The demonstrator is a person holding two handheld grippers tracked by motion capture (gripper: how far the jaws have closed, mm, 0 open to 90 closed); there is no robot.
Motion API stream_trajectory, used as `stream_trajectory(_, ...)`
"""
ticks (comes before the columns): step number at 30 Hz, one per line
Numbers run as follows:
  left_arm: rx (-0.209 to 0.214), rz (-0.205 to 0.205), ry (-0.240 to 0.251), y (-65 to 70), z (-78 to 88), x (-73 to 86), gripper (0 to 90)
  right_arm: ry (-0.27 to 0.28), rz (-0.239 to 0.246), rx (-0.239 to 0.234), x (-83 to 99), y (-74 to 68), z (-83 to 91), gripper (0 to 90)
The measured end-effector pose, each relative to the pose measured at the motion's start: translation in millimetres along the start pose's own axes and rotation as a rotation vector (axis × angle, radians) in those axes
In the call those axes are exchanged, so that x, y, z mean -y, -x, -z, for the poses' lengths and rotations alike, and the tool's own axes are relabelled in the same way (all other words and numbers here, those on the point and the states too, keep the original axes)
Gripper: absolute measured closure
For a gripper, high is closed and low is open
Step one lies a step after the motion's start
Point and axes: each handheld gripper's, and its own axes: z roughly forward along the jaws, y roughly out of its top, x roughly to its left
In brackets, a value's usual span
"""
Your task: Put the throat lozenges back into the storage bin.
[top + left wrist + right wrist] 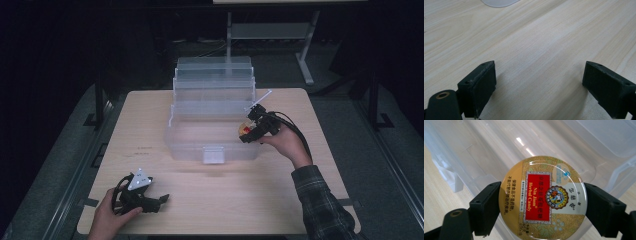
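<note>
The candy tin (543, 197), round, glossy, gold with a red label, is clamped edge to edge between the right gripper's (542, 205) black jaws, over the front right corner of the clear plastic box (212, 127) at the desk's (300, 105) middle. Going left to right: the left gripper (150, 197) lies low by the desk's front left corner, hand curled round it, its jaws apart over pale woodgrain. The right hand (287, 142) reaches in, wrist bent.
</note>
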Motion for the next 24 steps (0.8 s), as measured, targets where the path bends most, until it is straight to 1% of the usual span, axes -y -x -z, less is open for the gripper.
stream_trajectory(3, 0.000, 0.000, 0.000, 0.0, 0.0, 0.0, 10.9, -0.004, 0.002, 0.002, 0.1, -0.5, -0.9, 19.1)
stream_trajectory(11, 0.001, 0.001, 0.001, 0.1, -0.1, 0.0, 10.9, 0.006, 0.002, -0.002, -0.2, -1.4, 2.2, 18.9)
stream_trajectory(19, 0.000, 0.001, 0.002, 0.4, 0.1, 0.2, 10.9, 0.024, 0.000, 0.002, 1.3, -2.2, 11.1, 18.9)
stream_trajectory(24, -0.001, -0.002, 0.000, 0.9, 0.8, 0.7, 10.9, 0.041, -0.009, 0.009, 3.7, 0.8, 18.7, 14.6)
